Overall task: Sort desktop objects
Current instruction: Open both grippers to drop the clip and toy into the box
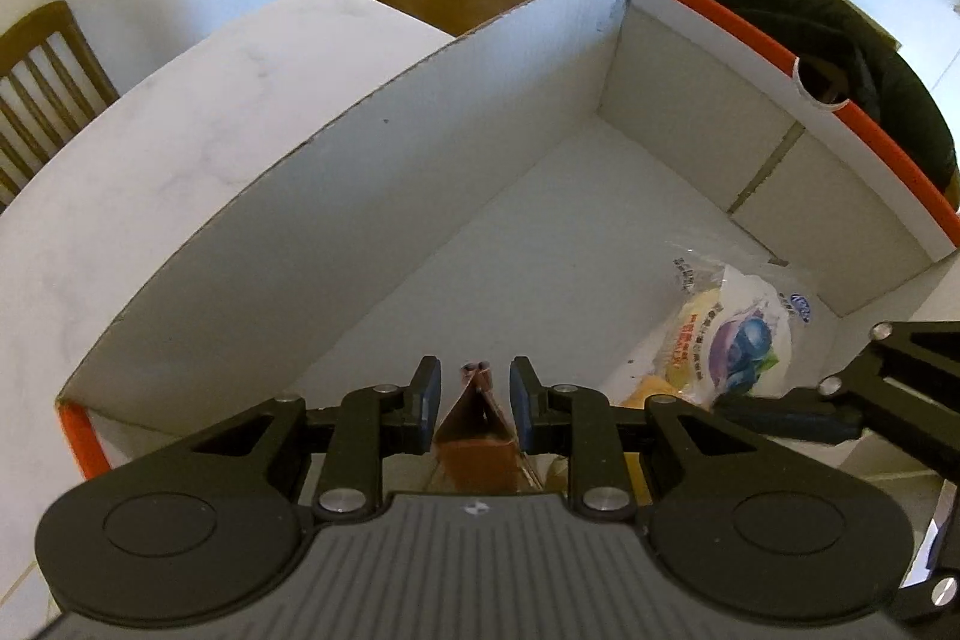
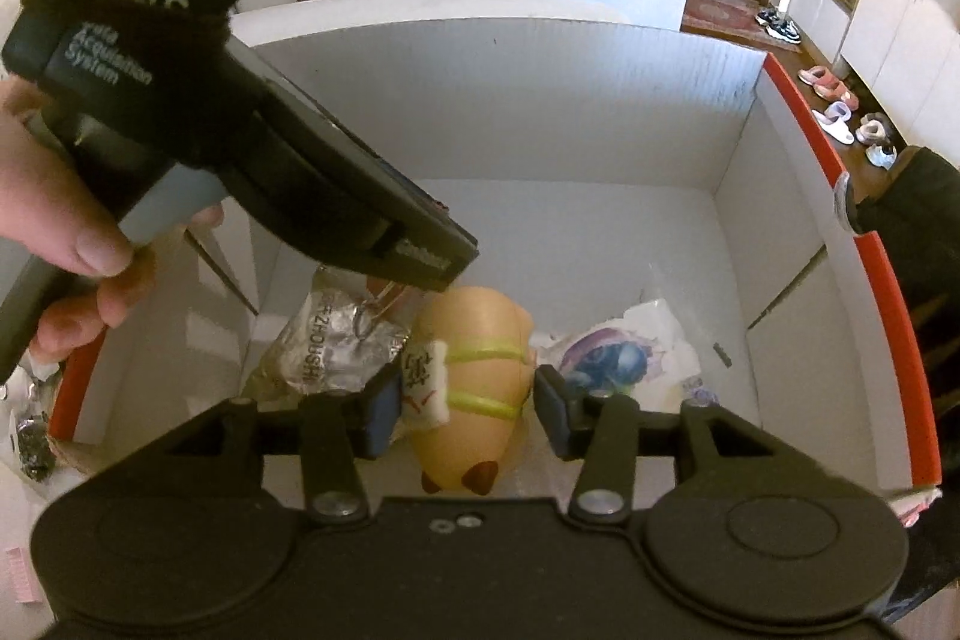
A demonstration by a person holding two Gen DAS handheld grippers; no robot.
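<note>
Left wrist view shows the left gripper (image 1: 474,403) lowered into the white cardboard box (image 1: 420,148) with the orange rim, and its jaws are drawn together on a small brown packet (image 1: 477,436), which stands up between the two blue pads like a little tent; the pads press its sides, so the grip looks firm. In the right wrist view the right gripper (image 2: 468,409) is also over the box, and its jaws stand partly open around a beige squishy toy (image 2: 474,376) with two green bands. The left fingertip (image 2: 384,409) is touching or nearly touching the white tag on the toy's side, while the right fingertip (image 2: 555,415) stands just beside the toy with a small gap, so the toy seems not to be pinched and appears to rest on the box floor. Beside it lie a silver foil packet (image 2: 324,346) on one side and a snack bag with blueberries printed on it (image 2: 618,358) on the other side. The step in hand is probably the placing of objects into the box: the right side seems to be letting the toy go, and the left side is bringing the brown packet down. The next move probably calls for the left jaws to open so the packet drops onto the free floor, and for the right gripper to rise straight up without dragging the toy.
</note>
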